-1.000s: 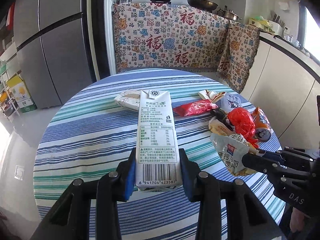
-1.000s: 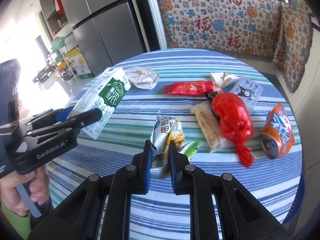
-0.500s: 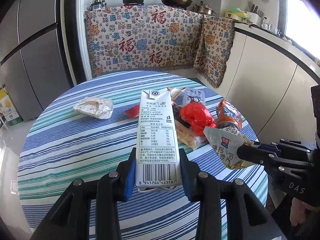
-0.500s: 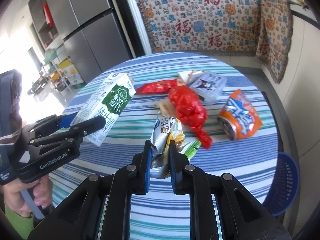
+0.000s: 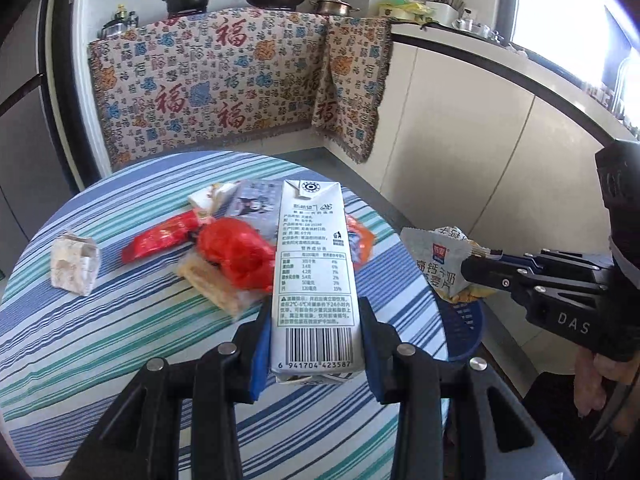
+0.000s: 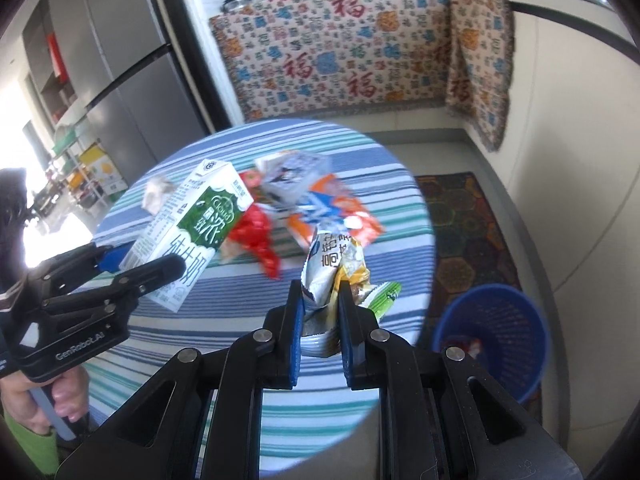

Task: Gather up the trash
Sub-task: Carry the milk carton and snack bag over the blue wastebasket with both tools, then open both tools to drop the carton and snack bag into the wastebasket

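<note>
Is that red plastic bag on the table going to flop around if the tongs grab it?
Probably yes. The red plastic bag looks thin, crinkled and bunched into a lump, so it would likely sag and change shape when lifted. Its shiny film may be a bit slippery. It rests partly on a pale snack packet, which might get dragged along.

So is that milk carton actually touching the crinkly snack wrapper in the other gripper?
Apart. The left wrist view shows bare striped tablecloth and floor between the milk carton and the snack wrapper, each carried in its own gripper.
</note>
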Available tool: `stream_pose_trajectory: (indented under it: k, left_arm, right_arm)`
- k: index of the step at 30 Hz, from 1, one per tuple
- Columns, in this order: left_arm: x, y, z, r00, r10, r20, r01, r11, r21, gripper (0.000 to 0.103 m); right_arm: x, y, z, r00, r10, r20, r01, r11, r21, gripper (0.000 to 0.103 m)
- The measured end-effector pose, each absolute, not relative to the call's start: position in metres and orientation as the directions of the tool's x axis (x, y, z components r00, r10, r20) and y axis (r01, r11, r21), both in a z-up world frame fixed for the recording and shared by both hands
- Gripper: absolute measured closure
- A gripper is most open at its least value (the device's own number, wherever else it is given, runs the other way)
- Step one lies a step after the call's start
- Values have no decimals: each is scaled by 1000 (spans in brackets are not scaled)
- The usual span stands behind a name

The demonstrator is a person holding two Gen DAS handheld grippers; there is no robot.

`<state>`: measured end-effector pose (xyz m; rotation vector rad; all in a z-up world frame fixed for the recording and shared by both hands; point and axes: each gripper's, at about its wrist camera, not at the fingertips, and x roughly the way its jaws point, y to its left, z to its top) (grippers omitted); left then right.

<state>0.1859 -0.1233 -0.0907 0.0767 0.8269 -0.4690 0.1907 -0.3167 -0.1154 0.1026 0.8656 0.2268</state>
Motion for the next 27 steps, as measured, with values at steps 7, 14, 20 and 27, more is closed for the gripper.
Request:
stream_pose_trajectory:
  k: [7, 14, 20, 27]
  left_arm:
    - [187, -214, -105, 480, -460, -747, 561, 815, -142, 65]
    - [198, -300, -125, 383, -504, -774, 643, 747, -168, 65]
    - [218, -360, -162, 293, -504, -813, 648, 730, -219, 65]
    - [236, -399, -206, 241, -462, -853, 636, 739, -221, 65]
  right_arm:
    - [184, -407, -119, 629, 131, -767, 6, 985, 174, 88]
    - [187, -483, -130, 600, 79, -796, 145, 968, 206, 88]
    - [203, -527, -157, 540, 59, -840, 238, 946, 220, 88]
    - [222, -564, -195, 488, 94, -868, 312, 910, 274, 88]
